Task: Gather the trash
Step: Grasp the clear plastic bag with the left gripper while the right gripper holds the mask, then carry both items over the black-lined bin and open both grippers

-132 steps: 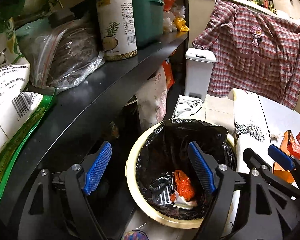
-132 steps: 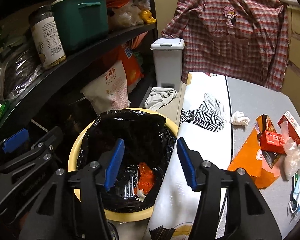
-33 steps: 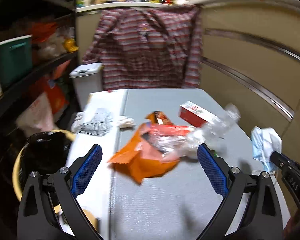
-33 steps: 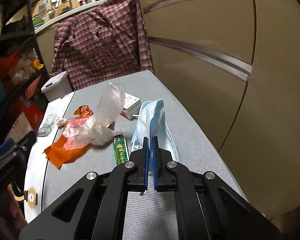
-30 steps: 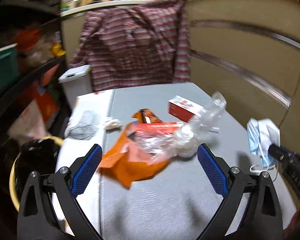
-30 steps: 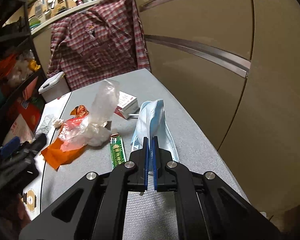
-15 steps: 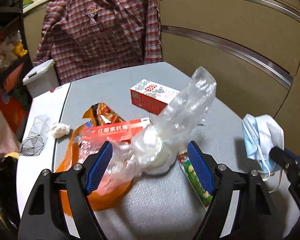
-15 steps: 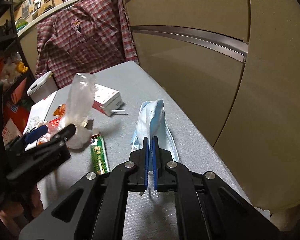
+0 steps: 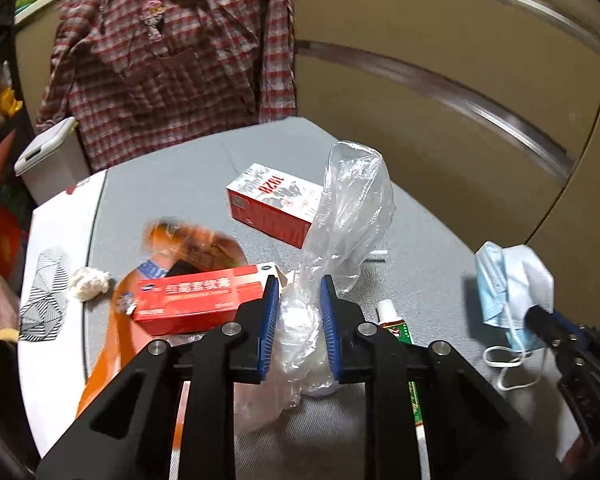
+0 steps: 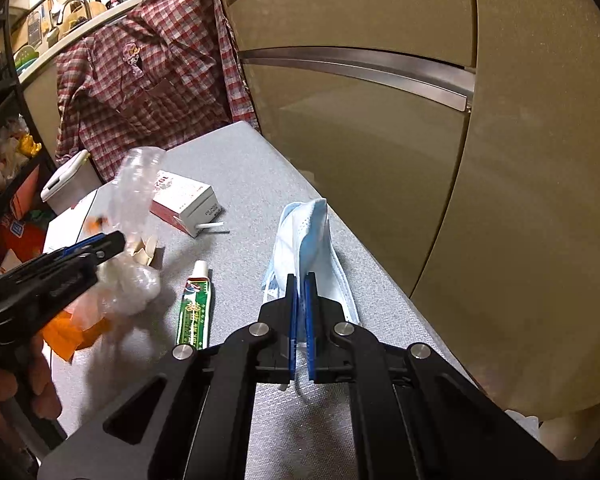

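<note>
The left gripper (image 9: 299, 328) has its blue pads pressed against the crumpled clear plastic bag (image 9: 340, 232), pinching it low near its white knotted lump, while the loose upper part of the bag stands up above the grey table (image 9: 420, 280). Taking the bag as the landmark: a flat red medicine carton (image 9: 196, 296) lies touching its left side on top of an orange foil wrapper (image 9: 112, 340); a red-and-white cigarette box (image 9: 272, 208) sits just behind it; a green toothpaste tube (image 10: 194, 308) lies just to its right; a small white tissue wad (image 9: 88, 284) is well to its left.

Further right of the bag, the right gripper (image 10: 300, 312) is clamped on the folded pale-blue face mask (image 10: 308, 240), its jaws nearly meeting on the thin fabric, with an ear loop dangling below.

The risks, as I judge them, are these. The plastic is slick and thin, so the pinch may slide off as the bag is raised, or the film may stretch and drop the lump. Because the bag rests against the red carton and the wrapper, lifting could drag either one along and knock it off the table edge. The mask's trailing loop could snag on the toothpaste tube. No bin shows in either view, so both loads face a carry during which a weak hold could fail.
</note>
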Tool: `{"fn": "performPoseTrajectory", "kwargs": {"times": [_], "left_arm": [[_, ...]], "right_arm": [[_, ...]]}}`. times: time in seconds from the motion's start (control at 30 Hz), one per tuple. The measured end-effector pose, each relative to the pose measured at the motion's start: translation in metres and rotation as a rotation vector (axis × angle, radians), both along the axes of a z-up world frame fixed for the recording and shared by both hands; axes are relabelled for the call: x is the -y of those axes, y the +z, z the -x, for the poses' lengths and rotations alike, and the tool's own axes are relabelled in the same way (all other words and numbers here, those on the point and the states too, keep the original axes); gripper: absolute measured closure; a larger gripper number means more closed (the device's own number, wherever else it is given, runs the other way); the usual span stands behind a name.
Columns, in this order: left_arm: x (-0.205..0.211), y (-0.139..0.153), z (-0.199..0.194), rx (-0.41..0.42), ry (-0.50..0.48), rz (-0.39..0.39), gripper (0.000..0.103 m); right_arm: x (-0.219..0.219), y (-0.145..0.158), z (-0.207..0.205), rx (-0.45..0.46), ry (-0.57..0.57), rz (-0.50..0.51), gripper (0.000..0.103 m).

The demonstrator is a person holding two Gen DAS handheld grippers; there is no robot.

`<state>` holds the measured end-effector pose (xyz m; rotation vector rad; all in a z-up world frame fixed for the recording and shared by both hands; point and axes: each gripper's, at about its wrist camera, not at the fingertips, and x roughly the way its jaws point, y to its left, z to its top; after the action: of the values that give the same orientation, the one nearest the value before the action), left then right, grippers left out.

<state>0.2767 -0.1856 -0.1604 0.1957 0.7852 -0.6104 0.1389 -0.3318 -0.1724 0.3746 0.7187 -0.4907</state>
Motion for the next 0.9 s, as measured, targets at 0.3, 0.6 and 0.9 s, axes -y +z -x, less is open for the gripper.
{"fn": "performPoseTrajectory", "kwargs": {"times": [0.3,0.6,0.9], "left_arm": [[-0.047,0.044,0.027,0.072,0.085,0.03,0.082],[-0.13,0.087,0.071,0.096,0.23,0.119,0.082],[-0.215,0.103,0.103,0.159,0.427,0.088,0.082]], "right_arm": [[-0.019,0.026,0.008,0.087,0.065,-0.022,0.099],[-0.072,0.06,0.015,0.164,0.21,-0.034,0.099],[-0.144,0.08,0.01,0.185,0.377,-0.026,0.099]]}}
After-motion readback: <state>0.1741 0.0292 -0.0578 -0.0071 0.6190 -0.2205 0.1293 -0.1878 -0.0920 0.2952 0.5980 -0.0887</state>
